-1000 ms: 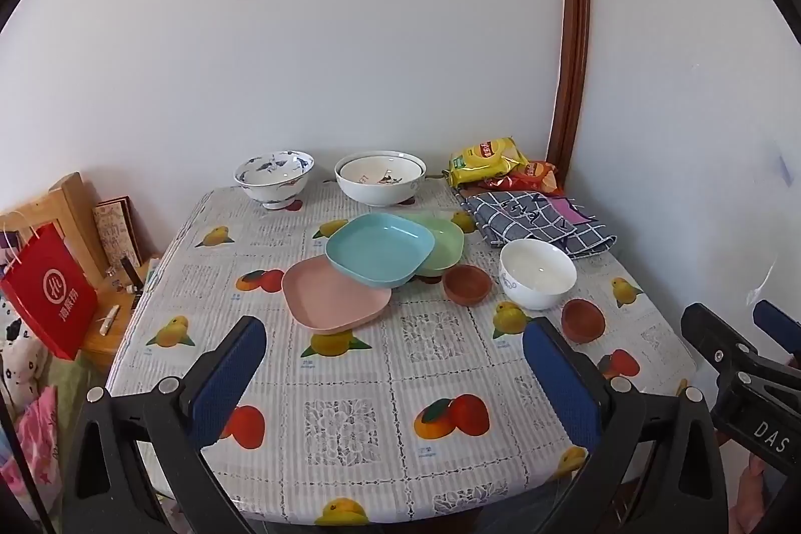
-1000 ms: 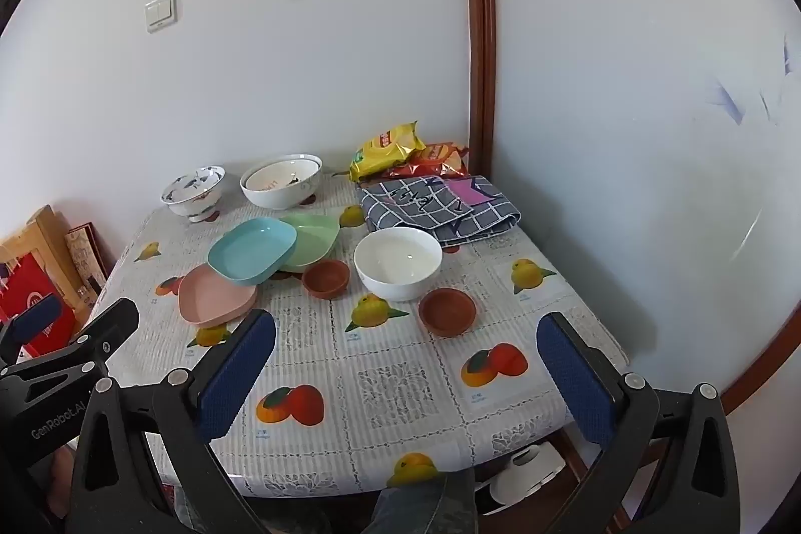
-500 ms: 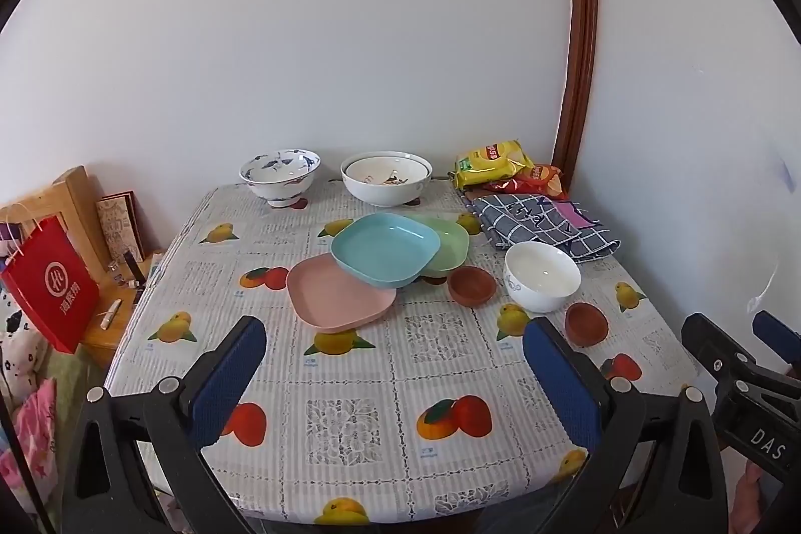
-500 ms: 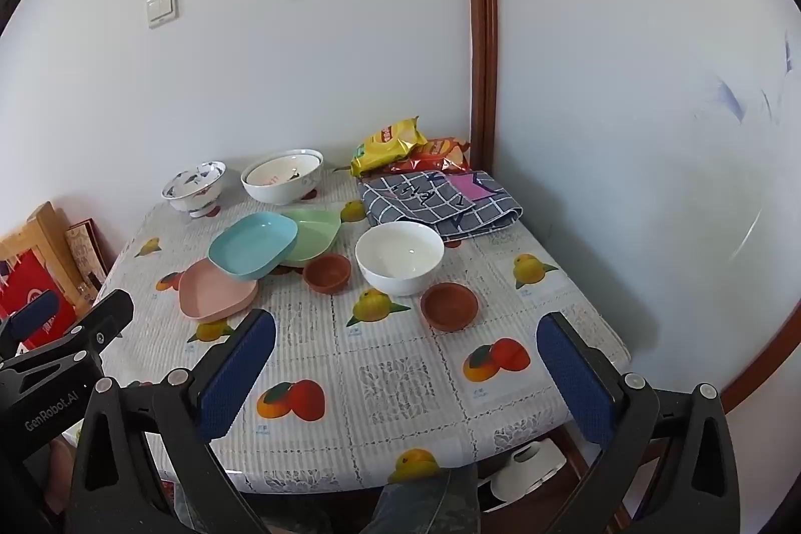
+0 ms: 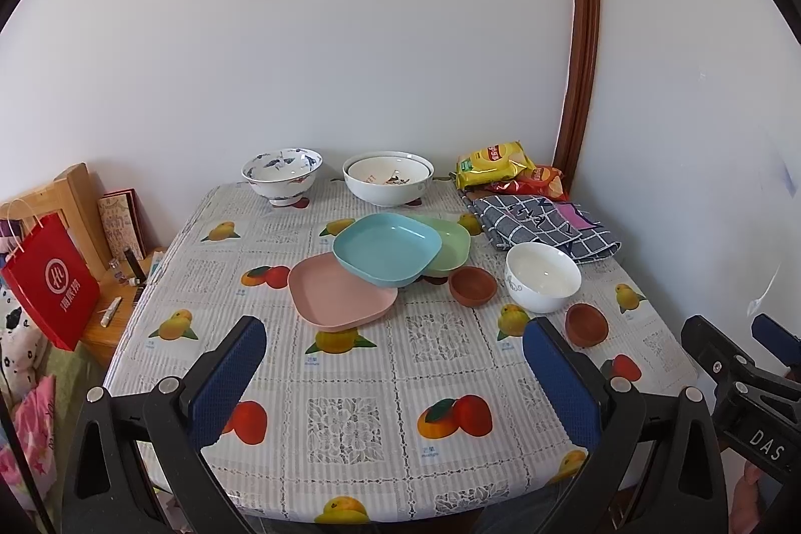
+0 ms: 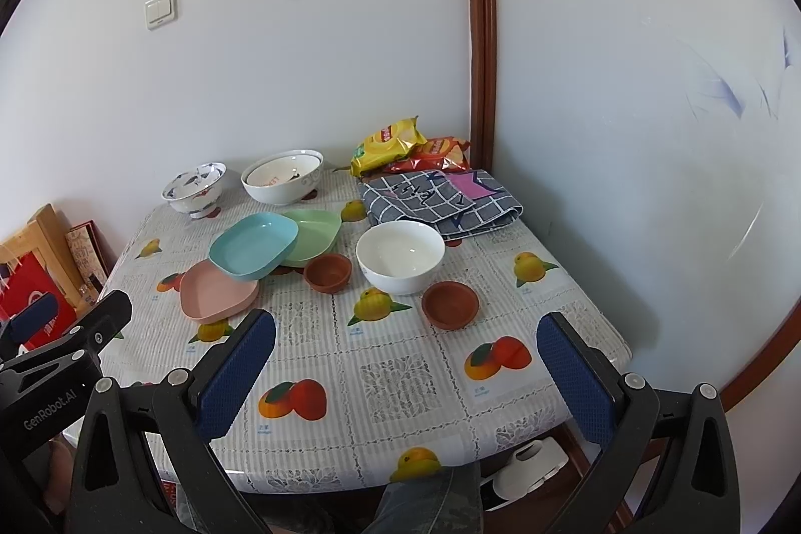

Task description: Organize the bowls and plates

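Observation:
On the fruit-print tablecloth (image 5: 350,414) a blue square plate (image 5: 386,247) leans across a pink plate (image 5: 341,297) and a green plate (image 5: 448,244). Right of them stand a small brown dish (image 5: 472,286), a plain white bowl (image 5: 542,277) and a second brown dish (image 5: 586,324). A blue-patterned bowl (image 5: 282,174) and a wide white bowl (image 5: 388,177) sit at the back. My left gripper (image 5: 393,376) hangs open over the near edge, holding nothing. My right gripper (image 6: 405,371) is open and empty too, near the front; the blue plate (image 6: 253,245) and white bowl (image 6: 400,254) lie beyond it.
Snack bags (image 5: 493,167) and a folded checked cloth (image 5: 543,223) fill the back right corner by the wall. A red paper bag (image 5: 50,281) and a wooden stand (image 5: 80,203) sit left of the table. A person's knee (image 6: 425,501) shows under the front edge.
Both grippers have drawn back and risen slightly, so the table looks a little smaller and farther. Nothing on the table has moved; both stay open.

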Available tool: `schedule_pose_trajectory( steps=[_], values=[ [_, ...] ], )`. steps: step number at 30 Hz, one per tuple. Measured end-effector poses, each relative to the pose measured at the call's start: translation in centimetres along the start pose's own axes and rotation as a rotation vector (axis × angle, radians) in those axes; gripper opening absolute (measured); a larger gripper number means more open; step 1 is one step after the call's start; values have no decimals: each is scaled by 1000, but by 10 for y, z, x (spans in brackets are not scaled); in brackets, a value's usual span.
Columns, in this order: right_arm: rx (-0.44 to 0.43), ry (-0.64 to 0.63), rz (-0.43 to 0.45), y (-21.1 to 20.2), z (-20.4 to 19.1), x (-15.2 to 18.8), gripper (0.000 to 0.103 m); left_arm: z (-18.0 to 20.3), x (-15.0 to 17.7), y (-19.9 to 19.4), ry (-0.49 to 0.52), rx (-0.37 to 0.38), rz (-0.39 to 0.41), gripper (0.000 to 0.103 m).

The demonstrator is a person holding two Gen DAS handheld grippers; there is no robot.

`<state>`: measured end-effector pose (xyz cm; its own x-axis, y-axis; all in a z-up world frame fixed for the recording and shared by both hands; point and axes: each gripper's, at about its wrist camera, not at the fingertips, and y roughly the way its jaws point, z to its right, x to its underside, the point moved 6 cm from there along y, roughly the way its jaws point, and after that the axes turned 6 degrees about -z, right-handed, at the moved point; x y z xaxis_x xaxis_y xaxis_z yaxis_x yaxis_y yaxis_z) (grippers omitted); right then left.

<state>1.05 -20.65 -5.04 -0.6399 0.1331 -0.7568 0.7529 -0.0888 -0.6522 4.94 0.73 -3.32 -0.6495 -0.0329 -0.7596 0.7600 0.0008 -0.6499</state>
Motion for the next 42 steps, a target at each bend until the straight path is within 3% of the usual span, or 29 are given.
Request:
schedule_pose_trajectory(
  steps=[42],
  values=[
    [-3, 0, 4, -2, -2, 1, 103, -1, 8, -2, -7, 4, 5, 103]
  ],
)
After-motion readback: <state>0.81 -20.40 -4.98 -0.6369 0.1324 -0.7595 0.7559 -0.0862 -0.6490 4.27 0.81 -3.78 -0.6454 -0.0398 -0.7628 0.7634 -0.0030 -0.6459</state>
